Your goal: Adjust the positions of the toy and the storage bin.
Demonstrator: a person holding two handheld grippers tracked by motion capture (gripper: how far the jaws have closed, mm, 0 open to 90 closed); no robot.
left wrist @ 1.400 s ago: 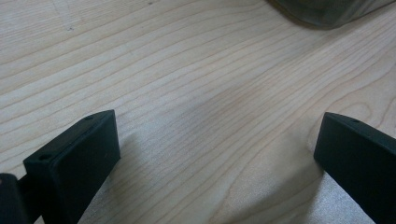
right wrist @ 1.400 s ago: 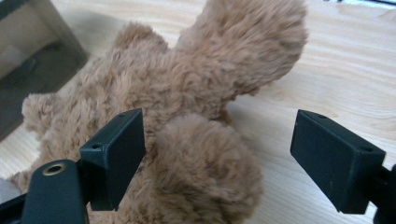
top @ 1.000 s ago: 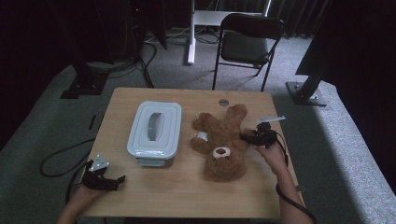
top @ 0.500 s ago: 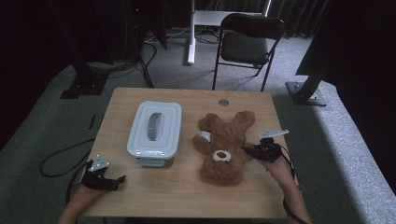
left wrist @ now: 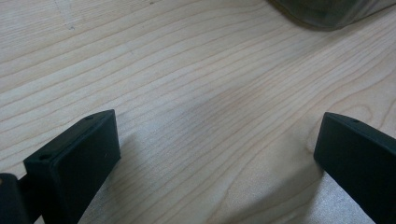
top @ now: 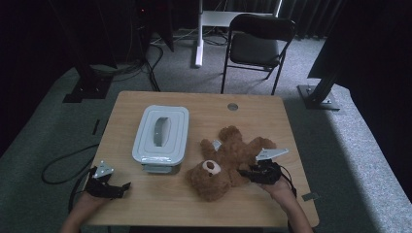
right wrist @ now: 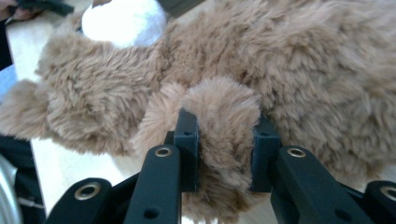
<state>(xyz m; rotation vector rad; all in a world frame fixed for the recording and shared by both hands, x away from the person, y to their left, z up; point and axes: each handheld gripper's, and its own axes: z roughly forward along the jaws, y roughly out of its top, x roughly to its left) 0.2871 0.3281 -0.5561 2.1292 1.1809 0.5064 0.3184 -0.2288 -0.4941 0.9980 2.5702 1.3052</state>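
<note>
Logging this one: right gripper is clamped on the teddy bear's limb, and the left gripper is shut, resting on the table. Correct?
Not quite. The left gripper is open: the left gripper view shows its jaws wide apart over bare table. The rest stands; the right gripper is shut on the teddy bear by a limb.

I count one fluffy brown teddy bear (top: pixel 228 162), one pale grey lidded plastic box (top: pixel 161 132), one black folding chair (top: pixel 260 46), and my two black tongs.
</note>
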